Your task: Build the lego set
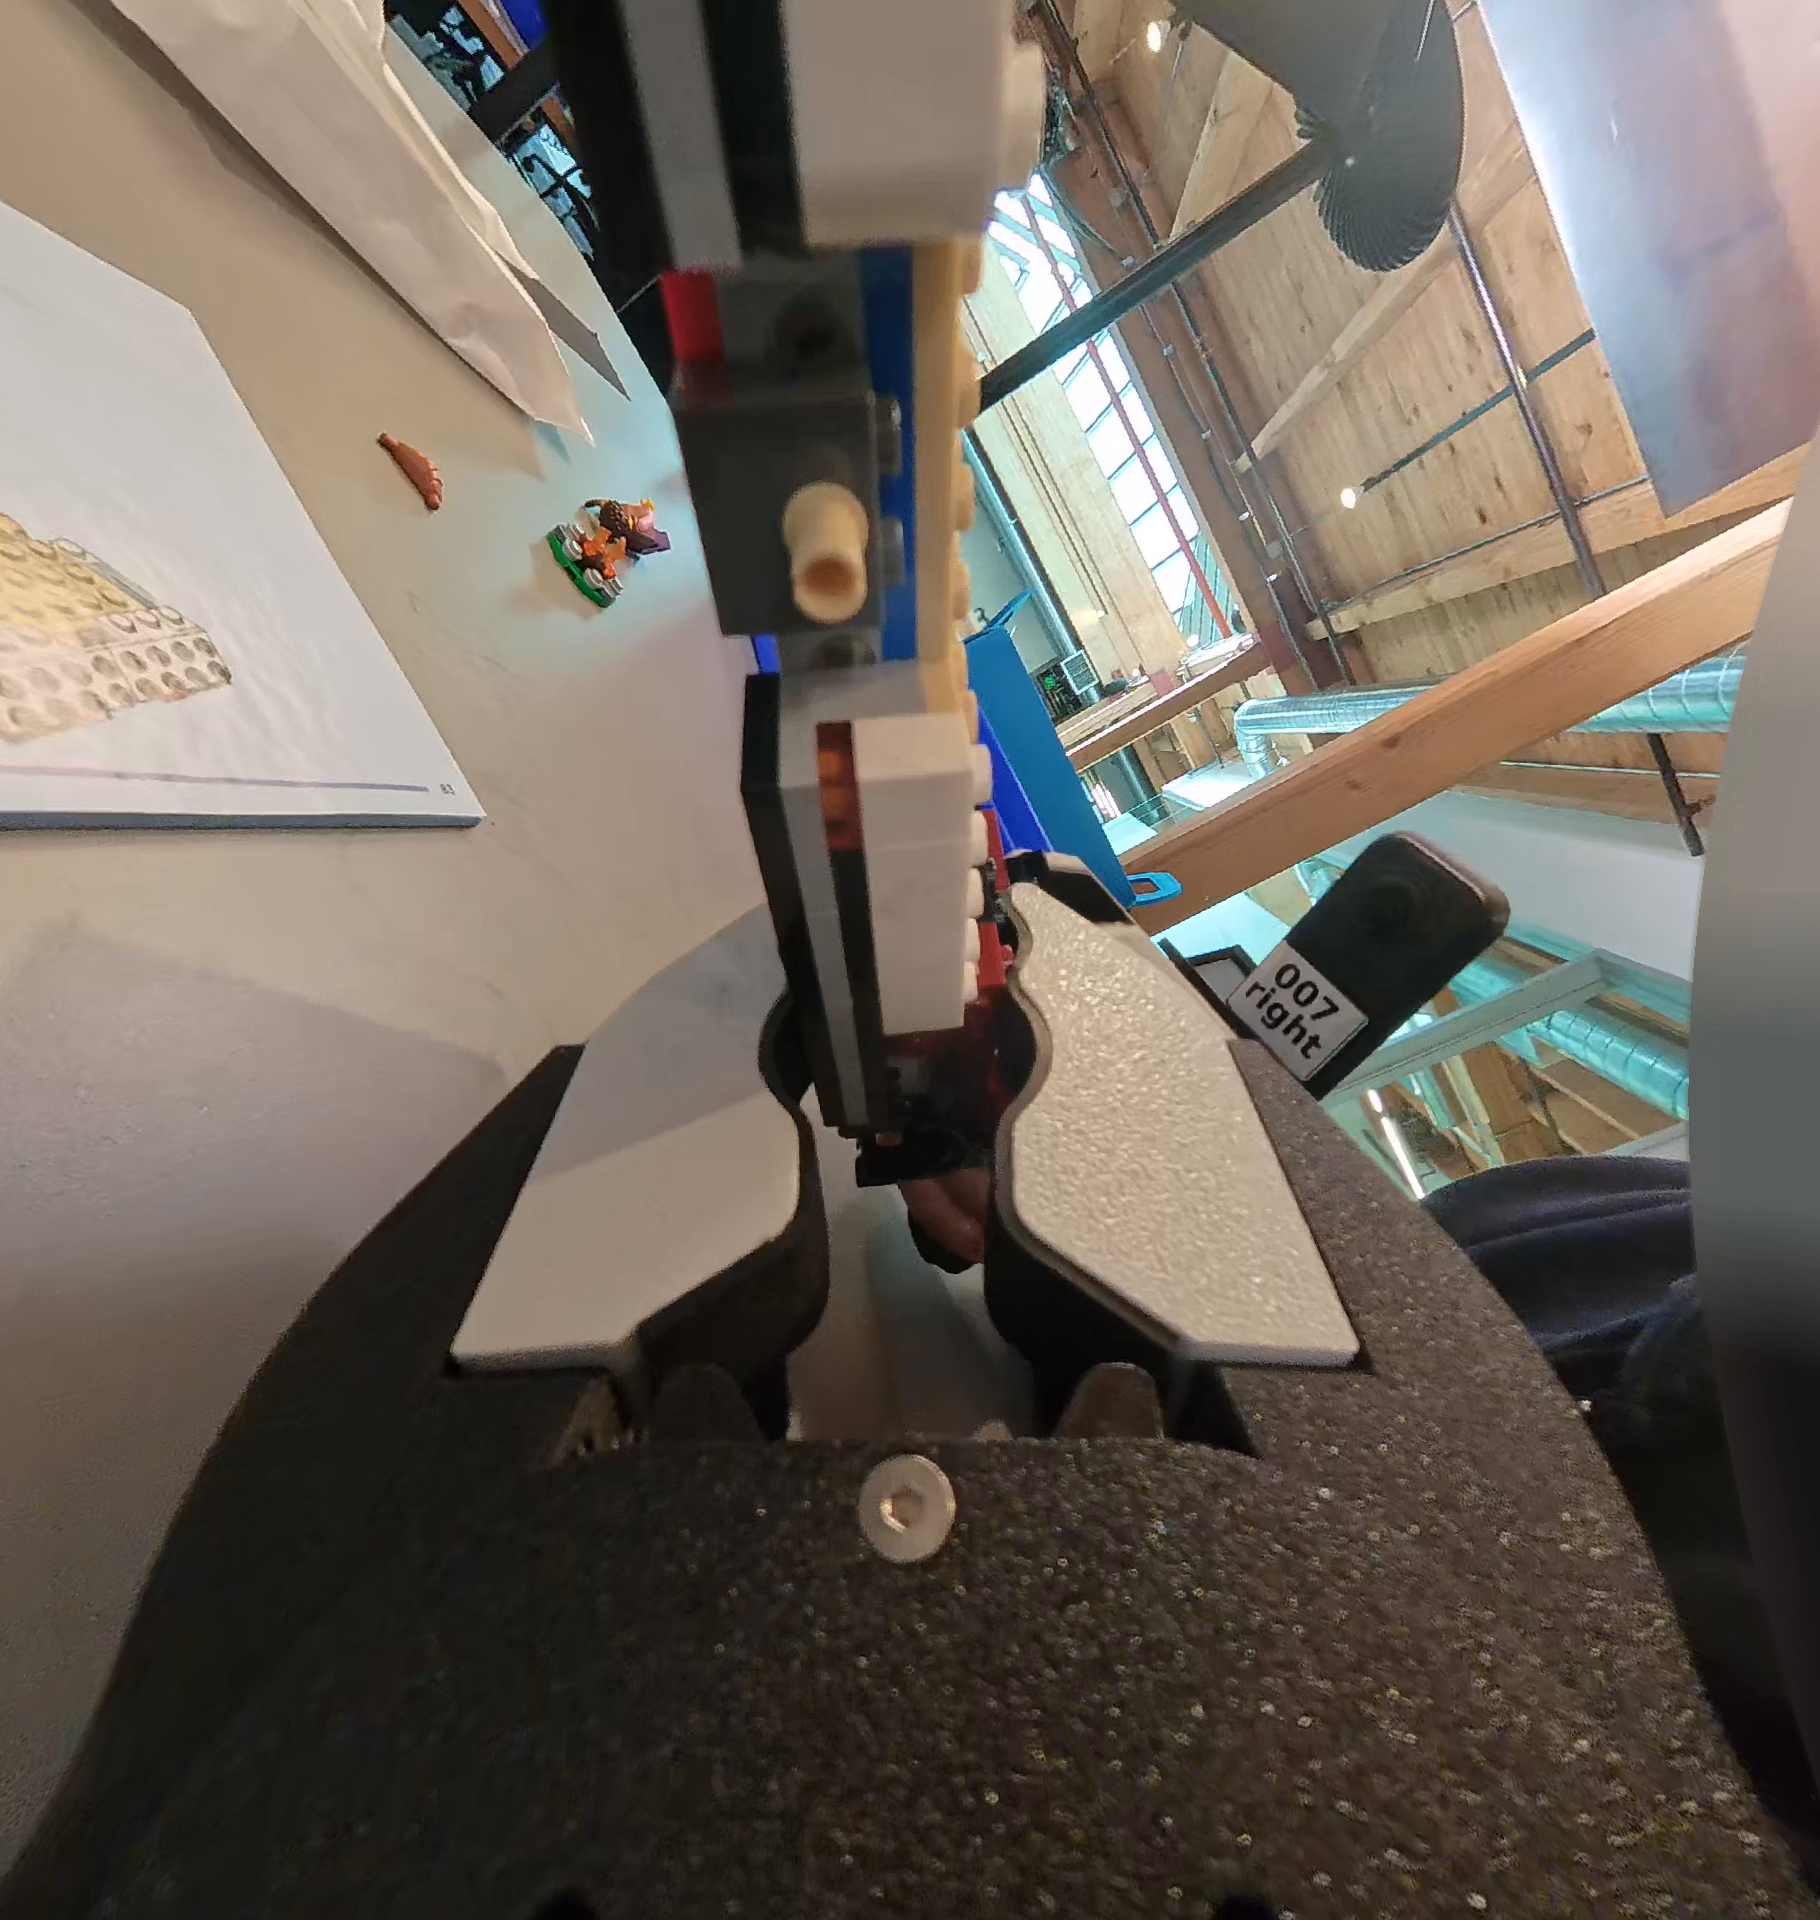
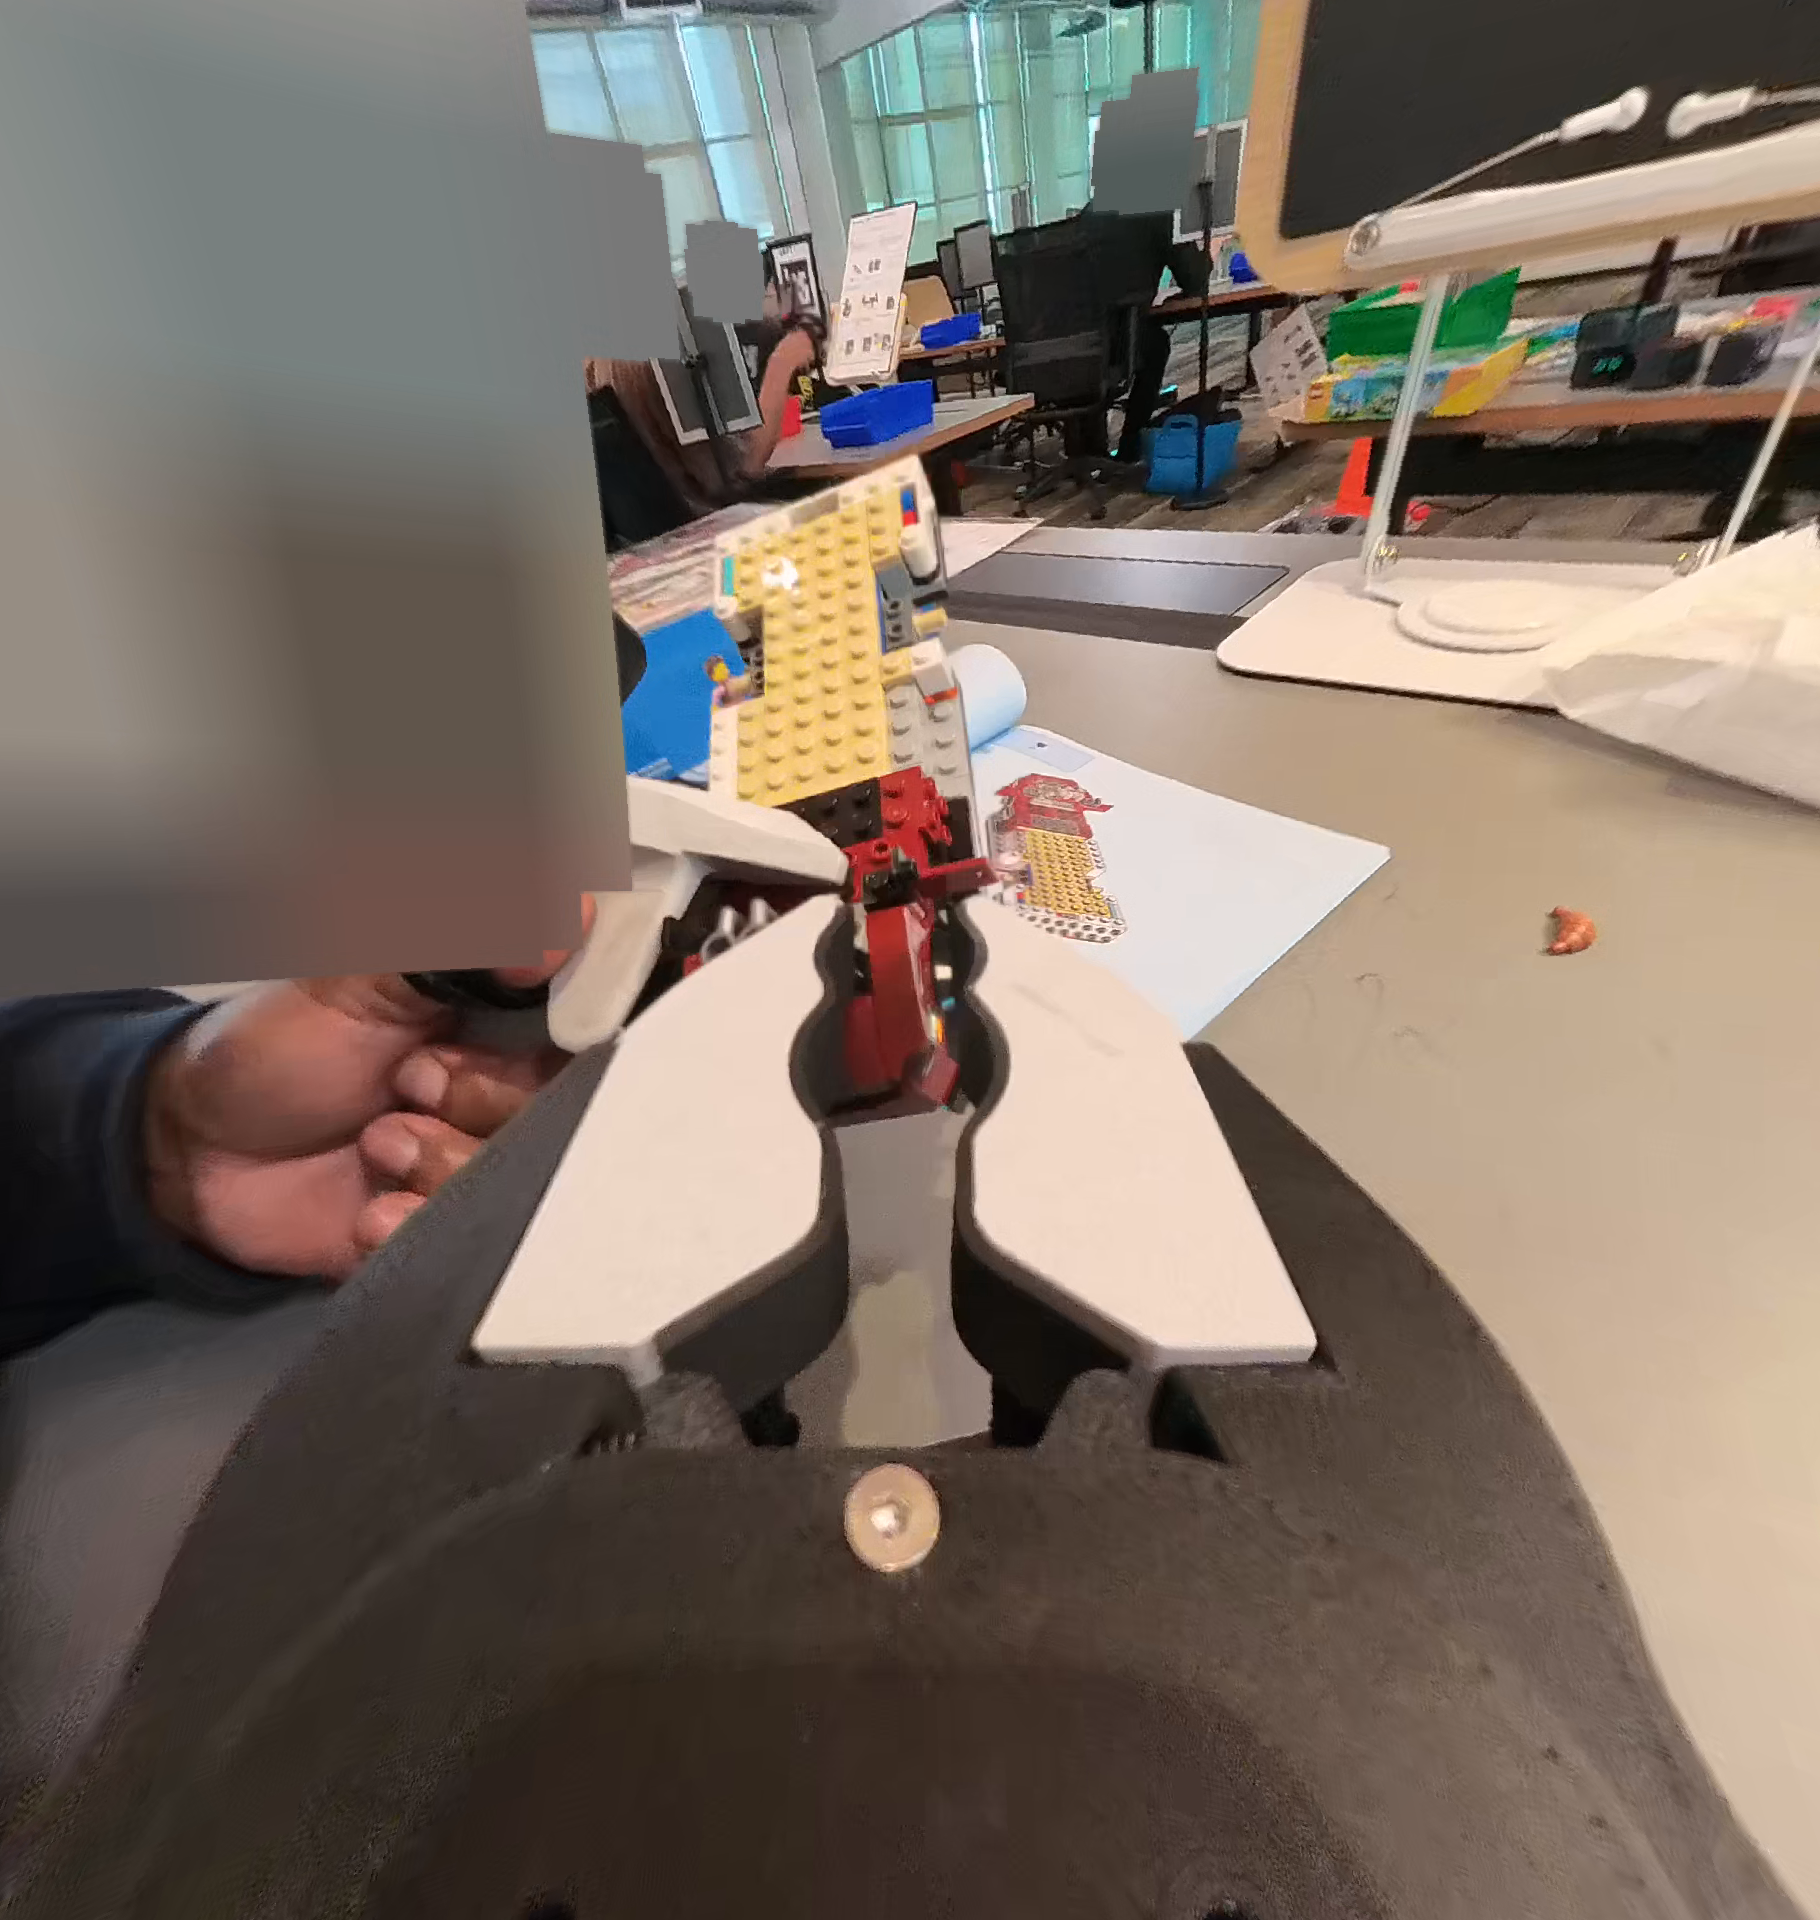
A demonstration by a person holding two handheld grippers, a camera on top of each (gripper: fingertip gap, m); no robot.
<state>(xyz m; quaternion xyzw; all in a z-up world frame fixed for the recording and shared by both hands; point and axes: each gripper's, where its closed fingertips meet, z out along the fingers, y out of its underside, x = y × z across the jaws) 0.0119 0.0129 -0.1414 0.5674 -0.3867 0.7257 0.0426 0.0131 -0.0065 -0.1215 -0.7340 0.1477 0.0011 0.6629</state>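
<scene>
Both sets of jaws grip the brick model [image 2: 833, 675] off the tabletop [image 2: 1508, 1039]: left gripper [image 1: 895, 1039] clamps its layered edge, right gripper [image 2: 901, 997] pinches the dark-red end.

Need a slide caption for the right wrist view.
Right hand-held gripper at the dark red end of a brick model above an open instruction booklet.

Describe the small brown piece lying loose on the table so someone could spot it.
Start at the open instruction booklet on the grey table. Right of it, alone on bare tabletop, lies the curved brown piece, croissant-shaped, unlike the studded brick model.
</scene>
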